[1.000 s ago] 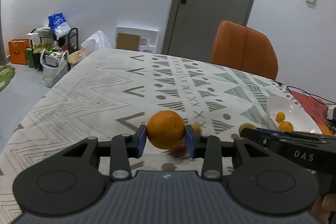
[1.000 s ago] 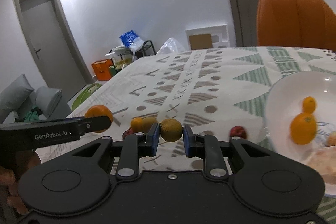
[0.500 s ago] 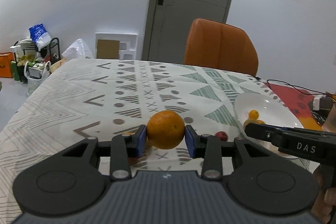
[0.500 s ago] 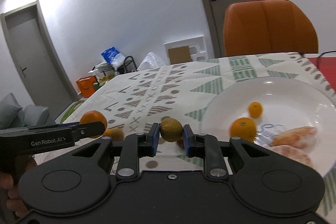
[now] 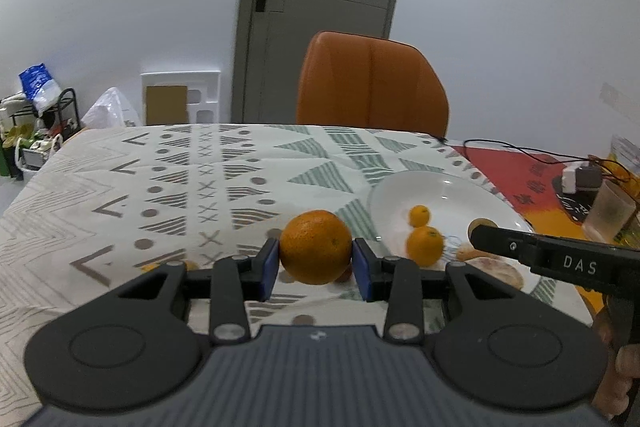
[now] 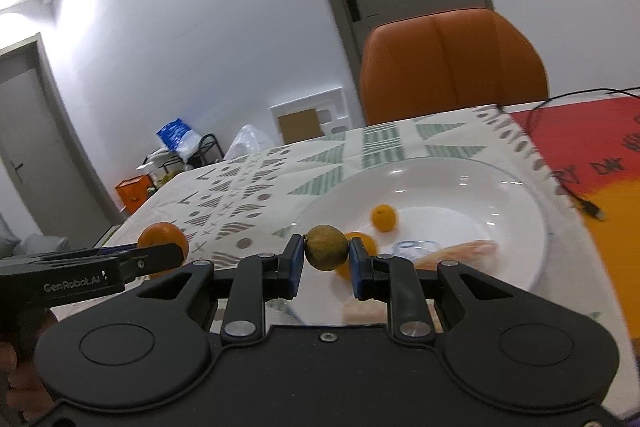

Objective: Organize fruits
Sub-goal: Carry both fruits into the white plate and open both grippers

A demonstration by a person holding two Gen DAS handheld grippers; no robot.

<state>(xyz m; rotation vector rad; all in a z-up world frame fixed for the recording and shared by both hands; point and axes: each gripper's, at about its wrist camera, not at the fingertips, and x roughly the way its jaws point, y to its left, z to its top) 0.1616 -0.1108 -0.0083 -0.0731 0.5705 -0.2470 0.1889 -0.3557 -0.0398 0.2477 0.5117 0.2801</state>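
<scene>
My left gripper [image 5: 315,263] is shut on a large orange [image 5: 315,247], held above the patterned tablecloth just left of the white plate [image 5: 448,187]. In the right wrist view my right gripper [image 6: 325,259] is shut on a small brownish-green round fruit [image 6: 326,247], held over the near edge of the white plate [image 6: 472,179]. Inside the plate lie two small oranges [image 5: 425,245] [image 5: 419,215] and pale peeled pieces [image 6: 456,251]. The right wrist view also shows the left gripper's orange [image 6: 162,237] at the left.
An orange chair [image 5: 372,83] stands behind the table's far edge. A red and orange mat [image 5: 532,175] with a black cable [image 6: 576,195], a small adapter and a cup [image 5: 610,211] lies right of the plate. A small fruit [image 5: 188,265] shows behind the left finger.
Both grippers have swung right with their fruit still held. The plate has come from the right edge toward the middle of both views, and the right gripper's fruit now hangs over it.
</scene>
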